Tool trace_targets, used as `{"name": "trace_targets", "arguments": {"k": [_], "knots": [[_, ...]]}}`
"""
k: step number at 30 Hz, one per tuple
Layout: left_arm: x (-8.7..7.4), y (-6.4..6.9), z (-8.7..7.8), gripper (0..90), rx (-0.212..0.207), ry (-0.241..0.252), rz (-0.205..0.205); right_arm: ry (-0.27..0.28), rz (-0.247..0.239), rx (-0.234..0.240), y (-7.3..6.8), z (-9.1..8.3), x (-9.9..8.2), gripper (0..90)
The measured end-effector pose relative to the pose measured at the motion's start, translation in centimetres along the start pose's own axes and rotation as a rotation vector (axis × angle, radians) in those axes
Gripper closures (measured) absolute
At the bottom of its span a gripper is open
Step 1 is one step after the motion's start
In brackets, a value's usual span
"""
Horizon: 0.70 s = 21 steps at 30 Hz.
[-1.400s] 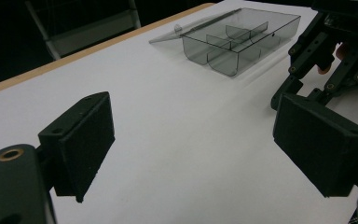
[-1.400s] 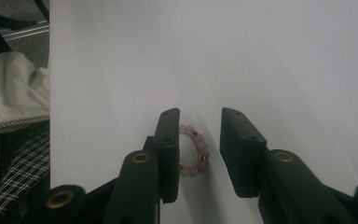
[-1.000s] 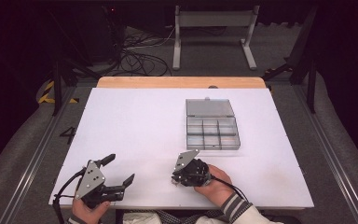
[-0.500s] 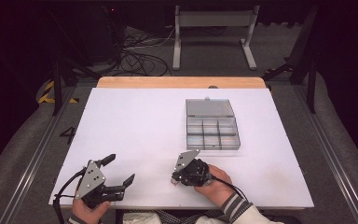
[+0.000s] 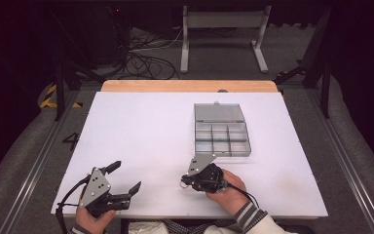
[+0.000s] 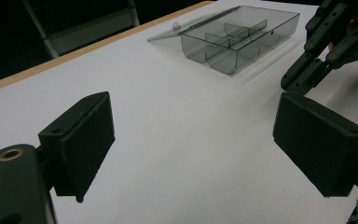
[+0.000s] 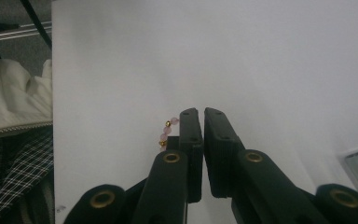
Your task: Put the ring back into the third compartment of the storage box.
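Since the earlier frames nothing is shifting appreciably: both grippers are staying near the front edge of the white surface (image 5: 141, 131). The clear compartment box (image 5: 222, 138) is sitting with its lid open, serving as the landmark. The right gripper (image 5: 191, 181) is resting just in front of the box, its jaws pressed together and pinching a beaded bracelet (image 7: 167, 132) of pink and gold beads, which is showing beside the jaws in the right gripper view. The left gripper (image 5: 125, 178) is sitting well to the box's front-left, its jaws standing spread wide, holding nothing.
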<state>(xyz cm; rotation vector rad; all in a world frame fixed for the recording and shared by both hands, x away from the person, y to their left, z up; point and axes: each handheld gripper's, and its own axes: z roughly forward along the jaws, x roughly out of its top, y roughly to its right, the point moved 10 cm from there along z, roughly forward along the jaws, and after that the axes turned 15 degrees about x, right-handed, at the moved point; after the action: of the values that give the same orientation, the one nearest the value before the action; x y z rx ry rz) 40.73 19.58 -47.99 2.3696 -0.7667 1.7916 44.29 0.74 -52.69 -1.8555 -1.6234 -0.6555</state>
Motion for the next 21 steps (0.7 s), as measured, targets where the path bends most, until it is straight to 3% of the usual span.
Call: {"name": "trace_targets", "arguments": {"k": [21], "knots": [[0.1,-0.1,-0.1,14.1,0.006,0.005,0.001,0.043,0.0,-0.079,0.9,-3.0,0.8,86.4]]}}
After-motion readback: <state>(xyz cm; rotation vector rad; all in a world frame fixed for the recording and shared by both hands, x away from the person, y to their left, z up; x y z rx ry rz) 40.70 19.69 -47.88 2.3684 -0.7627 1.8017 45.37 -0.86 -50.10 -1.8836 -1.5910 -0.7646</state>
